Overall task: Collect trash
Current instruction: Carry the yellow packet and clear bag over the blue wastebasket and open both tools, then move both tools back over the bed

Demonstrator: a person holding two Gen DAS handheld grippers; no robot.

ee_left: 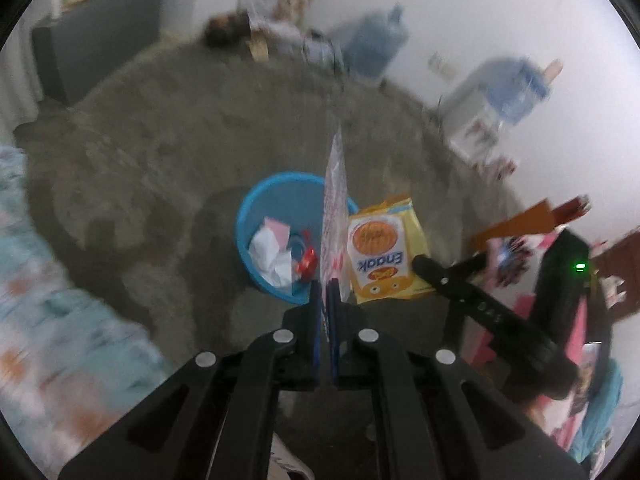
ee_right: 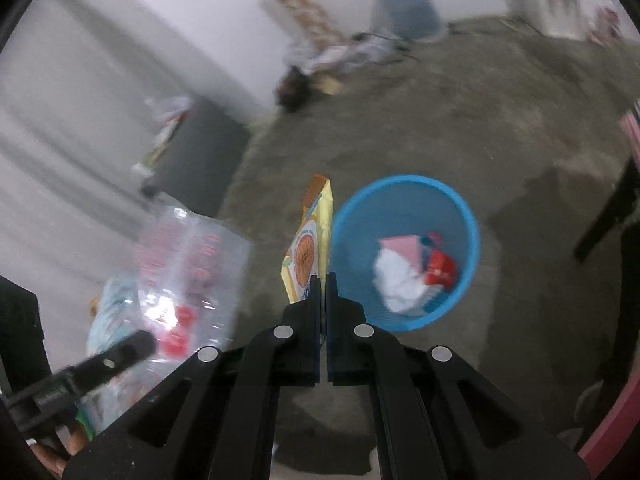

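Note:
My left gripper [ee_left: 326,286] is shut on a clear plastic wrapper with red print [ee_left: 335,200], held edge-on above the blue bin [ee_left: 256,208]. The same wrapper shows in the right wrist view [ee_right: 188,272] at lower left. My right gripper [ee_right: 323,280] is shut on a yellow "Enaak" snack packet [ee_right: 310,248], held beside the bin's rim [ee_right: 472,232]. The packet [ee_left: 384,252] and right gripper [ee_left: 424,266] show in the left wrist view, just right of the bin. The bin holds crumpled white paper [ee_right: 400,276], pink paper and a red wrapper [ee_right: 440,268].
The bin stands on a grey carpet [ee_left: 160,140]. A dark cabinet [ee_left: 96,52] stands far left, blue water jugs [ee_left: 376,44] by the white wall. A patterned bedspread [ee_left: 48,280] lies at left; pink and dark furniture [ee_left: 560,300] at right.

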